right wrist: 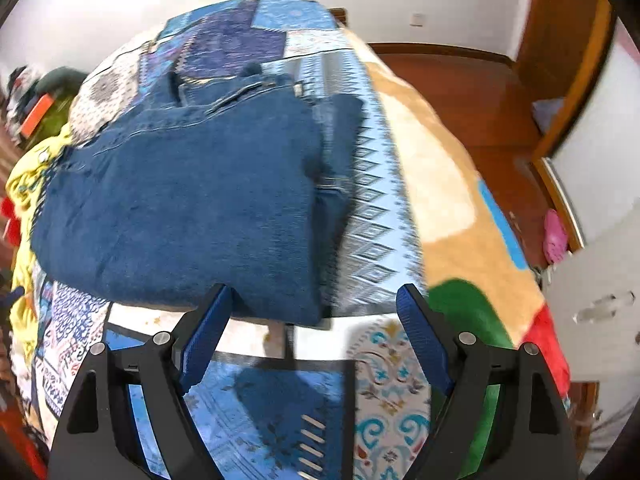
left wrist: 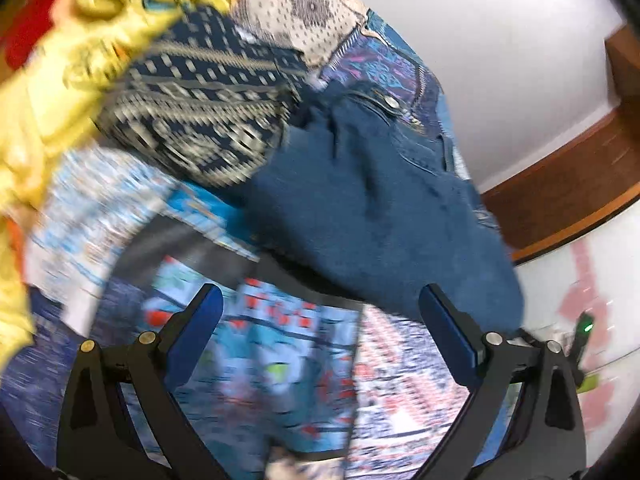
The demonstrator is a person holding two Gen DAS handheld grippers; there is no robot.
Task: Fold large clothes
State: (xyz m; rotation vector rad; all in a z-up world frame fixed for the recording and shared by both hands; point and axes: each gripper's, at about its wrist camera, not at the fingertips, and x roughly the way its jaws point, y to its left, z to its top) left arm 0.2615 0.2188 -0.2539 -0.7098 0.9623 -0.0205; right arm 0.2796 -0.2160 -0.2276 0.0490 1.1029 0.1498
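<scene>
With the left gripper [left wrist: 320, 312] and the right gripper [right wrist: 314, 308] both spread wide and empty, the folded jeans [right wrist: 180, 200] lie loose on the patchwork bedspread [right wrist: 256, 412], where the heaped yellow garment [right wrist: 24, 184] beside the jeans could snag or muss the fold.

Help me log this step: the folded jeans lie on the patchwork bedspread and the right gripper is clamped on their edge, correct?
Not clamped: the right wrist view shows the right gripper open, nothing between its pads. The folded jeans do lie on the patchwork bedspread.
</scene>
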